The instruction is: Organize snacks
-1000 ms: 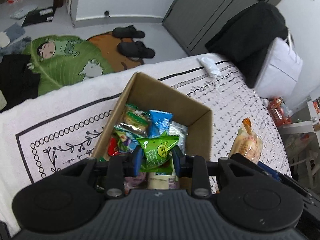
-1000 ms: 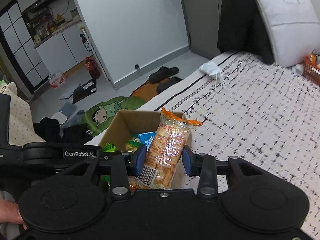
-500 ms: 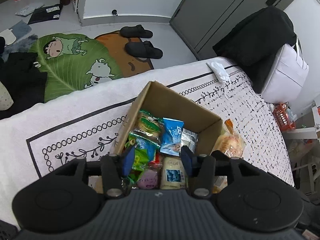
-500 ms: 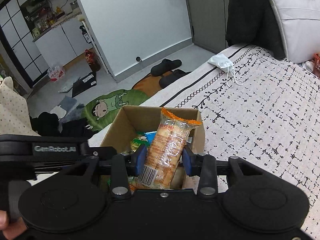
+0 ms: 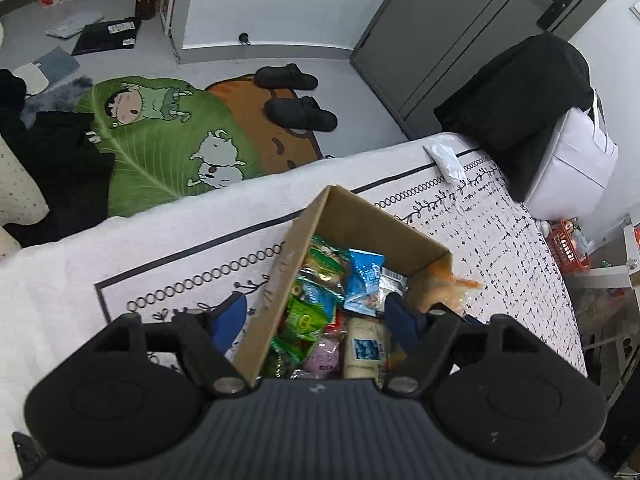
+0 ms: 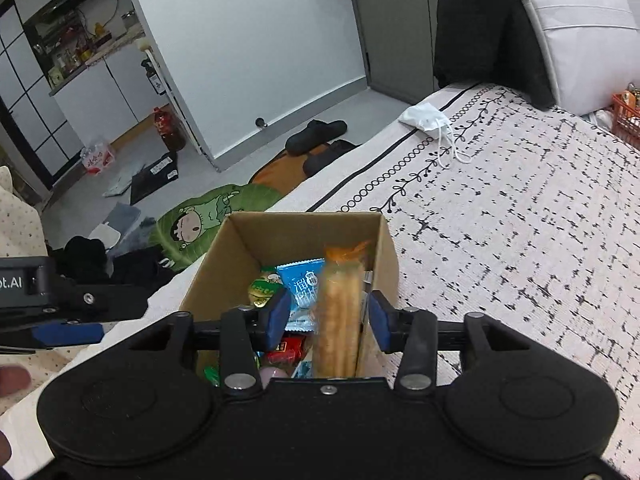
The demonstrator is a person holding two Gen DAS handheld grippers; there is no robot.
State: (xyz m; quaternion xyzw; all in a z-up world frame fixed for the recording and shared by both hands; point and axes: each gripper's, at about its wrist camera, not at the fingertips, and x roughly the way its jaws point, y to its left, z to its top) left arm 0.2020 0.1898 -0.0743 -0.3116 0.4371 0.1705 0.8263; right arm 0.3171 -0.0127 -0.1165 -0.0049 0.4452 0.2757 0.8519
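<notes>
- Brown cardboard box (image 6: 386, 248) sits open-topped on the patterned bedspread (image 6: 520, 208), directly ahead of and below both grippers, packed with snack packets.
- The right gripper (image 6: 326, 318) hovers over the box's right side, and its jaws are opening right now!
- Between those jaws stands the orange-topped biscuit pack (image 6: 338, 312), upright and blurred, with a visible gap to each blue pad — the pads are not pressing on it.
- The biscuit pack lies against the box's right inner wall, its crimped orange end pointing away from the right gripper.
- Just left of it, ahead of the right gripper's left pad, lies a blue packet (image 6: 300, 284), and further left a green-and-yellow packet (image 6: 264, 286).
- Over to the left gripper (image 5: 316, 318): its jaws are opening too, standing wide, with nothing pinched between them.
- Its left finger hangs outside the box's left wall over the bedspread, while the right finger sits over the box's right side.
- Beneath it, inside the box (image 5: 280, 280), lie a green packet (image 5: 304, 320), a blue packet (image 5: 364, 280), a pink round snack (image 5: 324, 360) and a pale bottle with a blue label (image 5: 366, 346).
- In the left wrist view the biscuit pack's orange end (image 5: 452, 280) pokes past the box's right corner, blurred.
- Well ahead of both grippers, a white face mask (image 6: 426, 118) rests near the bedspread's edge.
- Beyond the bed, black slippers (image 5: 300, 108) sit on a green cartoon rug (image 5: 160, 148).
- A fingertip (image 6: 14, 378) shows at the left edge of the right wrist view.
</notes>
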